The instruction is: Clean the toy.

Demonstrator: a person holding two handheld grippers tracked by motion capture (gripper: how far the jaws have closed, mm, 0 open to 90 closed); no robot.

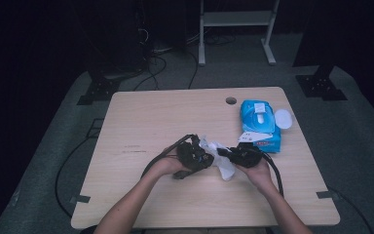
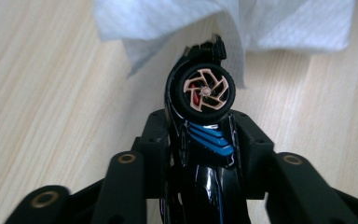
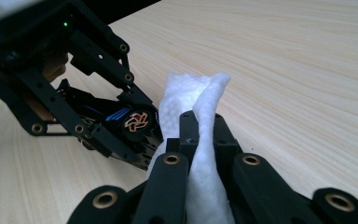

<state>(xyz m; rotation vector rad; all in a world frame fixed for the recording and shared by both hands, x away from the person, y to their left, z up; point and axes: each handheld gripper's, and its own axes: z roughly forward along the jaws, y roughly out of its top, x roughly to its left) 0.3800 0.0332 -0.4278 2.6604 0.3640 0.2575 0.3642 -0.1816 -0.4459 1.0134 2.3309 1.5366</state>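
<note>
Nearest the person, over the middle of the tabletop (image 1: 151,122), the left hand-held gripper (image 1: 193,155) has its jaws closed tight on a black toy car (image 2: 205,140), one copper-spoked wheel (image 2: 206,92) poking out past the tips. Just beside it, the right hand-held gripper (image 1: 233,155) is clamped on a bunched white wipe (image 3: 200,140), which touches the car's front end. Farther back on the right lies a blue wipes pack (image 1: 259,124) with its round lid (image 1: 283,118) flipped open, and beyond that a small hole (image 1: 231,100) in the tabletop
</note>
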